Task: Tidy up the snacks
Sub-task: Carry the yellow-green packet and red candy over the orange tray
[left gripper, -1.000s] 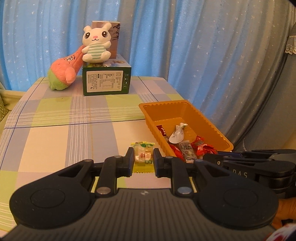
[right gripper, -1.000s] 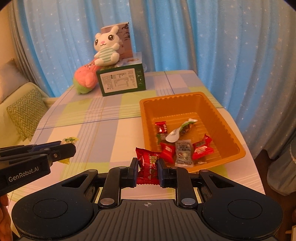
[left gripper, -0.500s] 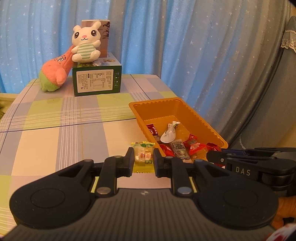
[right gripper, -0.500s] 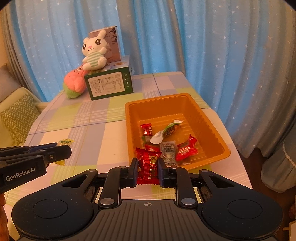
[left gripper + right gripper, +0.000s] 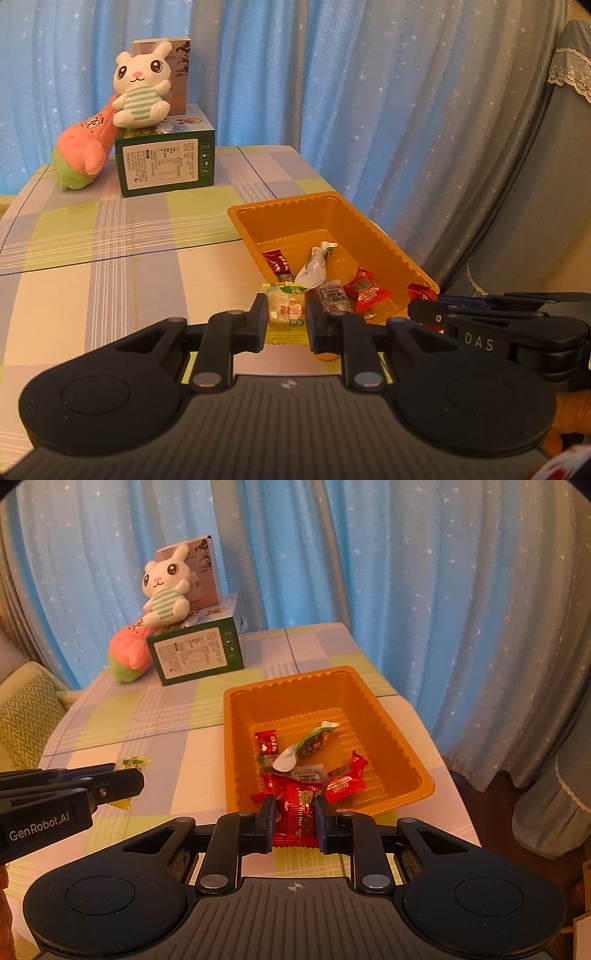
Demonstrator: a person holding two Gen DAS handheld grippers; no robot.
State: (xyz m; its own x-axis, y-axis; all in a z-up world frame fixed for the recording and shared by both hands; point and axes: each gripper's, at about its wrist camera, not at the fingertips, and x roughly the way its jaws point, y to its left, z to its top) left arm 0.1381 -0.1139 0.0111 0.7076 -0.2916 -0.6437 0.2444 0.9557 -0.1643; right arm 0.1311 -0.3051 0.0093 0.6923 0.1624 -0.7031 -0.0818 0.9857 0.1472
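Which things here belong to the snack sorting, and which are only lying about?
Job: orange tray holding wrapped snacks, yellow snack in the left gripper, red snack in the right gripper.

Lying about: rabbit plush, green box, pink plush.

table [image 5: 122, 716]: checked cloth | on it: orange tray [image 5: 399, 738]; green box [image 5: 195, 657]; pink-green plush [image 5: 127, 657]

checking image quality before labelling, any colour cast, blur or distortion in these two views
Left wrist view: warm orange cast, fisheye bends the curtain, the tray and the snack in the left gripper look sharp. Right wrist view: same cast, dark corners, the red snack is readable.
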